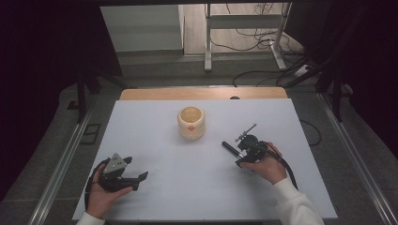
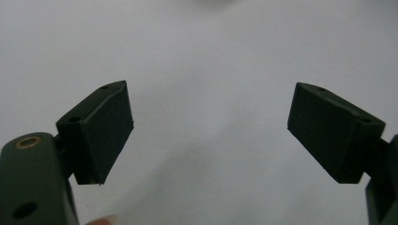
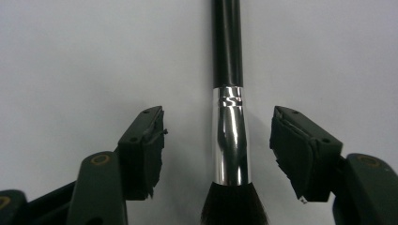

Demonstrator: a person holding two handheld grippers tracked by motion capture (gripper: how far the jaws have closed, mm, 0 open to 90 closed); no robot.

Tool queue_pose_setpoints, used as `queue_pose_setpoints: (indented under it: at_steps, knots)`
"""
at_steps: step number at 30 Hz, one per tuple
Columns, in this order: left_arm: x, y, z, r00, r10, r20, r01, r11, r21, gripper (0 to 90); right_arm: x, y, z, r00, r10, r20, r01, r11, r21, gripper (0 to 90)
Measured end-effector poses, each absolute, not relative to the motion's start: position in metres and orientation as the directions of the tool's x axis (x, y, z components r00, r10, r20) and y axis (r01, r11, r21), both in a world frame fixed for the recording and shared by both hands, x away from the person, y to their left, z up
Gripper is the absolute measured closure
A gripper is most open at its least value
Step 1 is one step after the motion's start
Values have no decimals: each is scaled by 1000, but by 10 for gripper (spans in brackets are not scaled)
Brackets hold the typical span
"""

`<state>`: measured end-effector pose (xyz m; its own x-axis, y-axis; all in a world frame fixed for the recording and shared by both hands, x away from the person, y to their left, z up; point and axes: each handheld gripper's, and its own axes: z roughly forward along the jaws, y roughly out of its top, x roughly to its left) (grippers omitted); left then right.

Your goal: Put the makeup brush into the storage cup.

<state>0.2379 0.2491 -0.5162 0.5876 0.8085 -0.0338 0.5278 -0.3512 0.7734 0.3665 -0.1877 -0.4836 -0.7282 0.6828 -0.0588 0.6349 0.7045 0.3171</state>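
Straddling the brush (image 3: 230, 140), which lies on the table (image 1: 187, 187) between its spread pads, the right gripper (image 3: 218, 150) should stay centred on the silver collar (image 3: 231, 154) and squeeze evenly so it cannot roll.

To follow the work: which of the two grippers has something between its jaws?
The right gripper: a brush lies between its open jaws. The left gripper has nothing.

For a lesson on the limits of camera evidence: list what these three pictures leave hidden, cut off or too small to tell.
- Brush: right gripper view, bristle tip cut off by the bottom edge.
- Brush: high view, mostly hidden under the right gripper.
- Cup: high view, orange mark too small to read; its inside is shadowed.
- Cup: left gripper view, a blurred sliver cut by the top edge.
- Left gripper: body cut off by the frame corners.
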Motion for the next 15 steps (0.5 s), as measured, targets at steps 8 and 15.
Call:
queue_pose_setpoints:
  at_steps: [8,15]
  knots:
    - [238,249,-516,592,805,-30,523,-355,775,150,369,-188,-489,-731,680,-55,644,714,275,489]
    - [238,249,-516,592,805,-31,523,-354,775,150,372,-186,-493,-732,680,-47,652,719,242,565]
